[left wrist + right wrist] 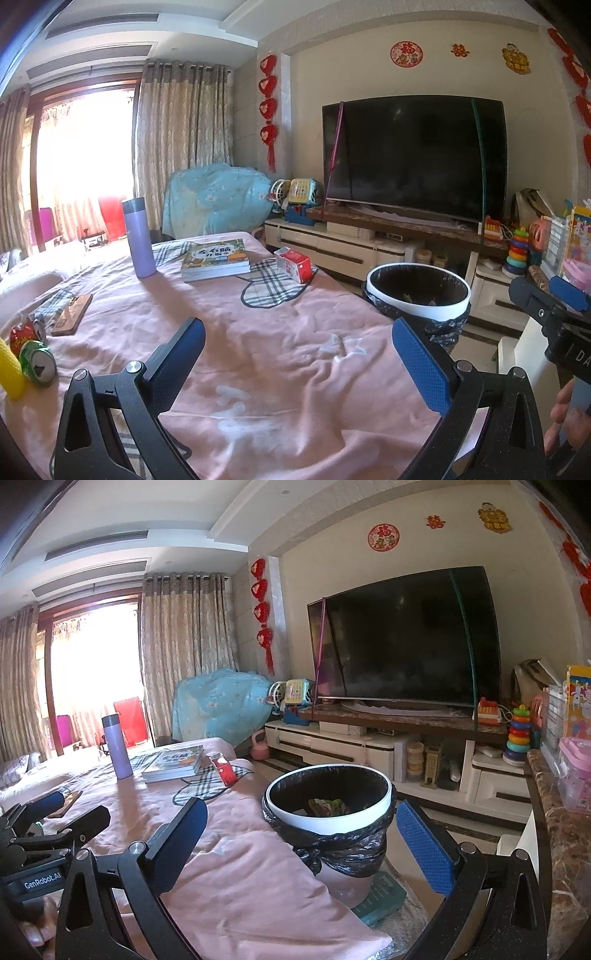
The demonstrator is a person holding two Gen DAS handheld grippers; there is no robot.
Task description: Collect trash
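Right claw (pixel 299 843) empty; lined bin (pixel 328 821) holds wrappers (pixel 327 806).

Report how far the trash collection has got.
Done: the lined trash bin already holds some wrappers.
In hand: nothing; the left gripper and right gripper are both open and empty.
Left: the crushed green can and the red can beside it lie on the pink cover, and the red-and-white carton looks like trash too.

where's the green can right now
In the left wrist view the green can lies at the far left on the pink cloth, between a red can and a yellow object.
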